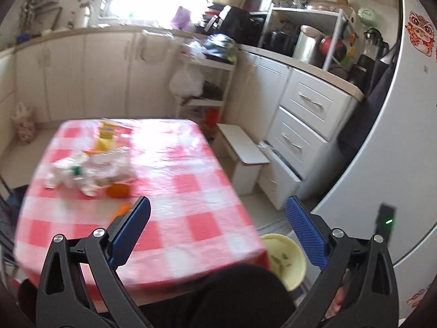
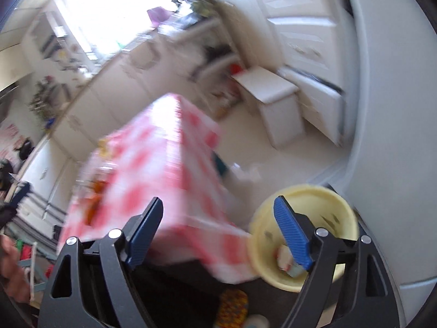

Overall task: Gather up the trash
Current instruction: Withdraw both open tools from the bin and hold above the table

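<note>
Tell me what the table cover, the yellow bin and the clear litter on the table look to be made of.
Table cover: probably wipeable vinyl; the red-white check shines under window glare. Yellow bin: likely moulded plastic, smooth matte pale wall with a thin rim. Clear litter: seemingly thin plastic film, crinkled and see-through; blur hides detail.

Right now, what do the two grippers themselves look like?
Both match: the left gripper and right gripper have black triangular frames with cutouts, silver round pivot bolts, and flat blue ribbed fingers. No cables or markings show.
</note>
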Available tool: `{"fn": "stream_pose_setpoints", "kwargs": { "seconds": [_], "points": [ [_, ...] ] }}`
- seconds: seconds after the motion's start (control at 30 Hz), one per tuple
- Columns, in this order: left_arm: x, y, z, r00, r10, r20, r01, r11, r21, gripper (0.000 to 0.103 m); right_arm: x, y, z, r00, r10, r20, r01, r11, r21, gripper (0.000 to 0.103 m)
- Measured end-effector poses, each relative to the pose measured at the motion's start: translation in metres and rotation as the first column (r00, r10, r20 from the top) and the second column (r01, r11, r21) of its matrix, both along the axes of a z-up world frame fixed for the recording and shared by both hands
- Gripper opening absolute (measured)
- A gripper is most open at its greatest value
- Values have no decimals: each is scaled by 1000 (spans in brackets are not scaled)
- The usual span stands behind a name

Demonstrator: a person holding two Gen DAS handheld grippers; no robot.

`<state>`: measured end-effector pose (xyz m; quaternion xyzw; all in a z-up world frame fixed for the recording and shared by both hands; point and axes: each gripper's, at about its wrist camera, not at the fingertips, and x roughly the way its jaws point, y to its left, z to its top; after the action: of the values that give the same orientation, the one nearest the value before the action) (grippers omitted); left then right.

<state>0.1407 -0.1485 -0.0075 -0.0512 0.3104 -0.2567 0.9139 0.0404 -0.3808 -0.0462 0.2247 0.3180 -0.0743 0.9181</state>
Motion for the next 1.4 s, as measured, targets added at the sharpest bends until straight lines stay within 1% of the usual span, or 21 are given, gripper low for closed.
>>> {"fn": "stream_pose_setpoints", "kwargs": {
  "seconds": [0.07, 0.13, 0.23, 0.33, 0.43, 0.5, 0.6, 0.73, 1.03, 1.13, 1.23, 1.4],
  "points": [
    [-7, 31, 9, 998, 50, 38, -50, 999, -5, 96, 7, 33, 20, 996, 72, 44, -71, 997, -24, 83],
    [-14, 49, 19, 995, 80, 63, -80, 997, -10, 96, 17, 62, 33, 988, 140, 71, -137, 990, -43, 83],
    [-22, 83, 31, 986, 136, 101, -135, 991, -25, 96, 25, 104, 44, 969, 225, 98, -220, 973, -64, 85],
    [-28, 111, 37, 974, 193, 122, -189, 981, -40, 96, 33, 138, 42, 954, 284, 94, -278, 958, -65, 85],
    [-32, 135, 40, 958, 251, 135, -248, 968, -42, 96, 38, 163, 33, 943, 323, 74, -318, 945, -72, 85],
    [-31, 146, 38, 952, 279, 127, -276, 960, -48, 96, 41, 177, 24, 936, 346, 58, -341, 937, -78, 85],
    [-28, 162, 32, 945, 313, 98, -307, 949, -66, 96, 42, 194, 10, 933, 361, 11, -357, 927, -115, 85],
    [-25, 169, 25, 943, 322, 81, -316, 946, -75, 96, 45, 200, 10, 933, 361, 5, -357, 924, -137, 85],
    [-27, 175, 25, 942, 328, 78, -320, 943, -91, 96, 49, 199, 2, 937, 349, -19, -349, 929, -123, 85],
    [-28, 177, 26, 941, 329, 85, -321, 943, -89, 96, 49, 199, 3, 938, 347, -19, -347, 930, -122, 85],
    [-27, 179, 25, 940, 328, 97, -323, 944, -69, 96, 49, 199, 2, 937, 349, -21, -348, 929, -126, 85],
    [-23, 189, 18, 935, 348, 73, -343, 937, -71, 96, 50, 200, 0, 936, 352, -30, -353, 926, -133, 85]
  ]
}}
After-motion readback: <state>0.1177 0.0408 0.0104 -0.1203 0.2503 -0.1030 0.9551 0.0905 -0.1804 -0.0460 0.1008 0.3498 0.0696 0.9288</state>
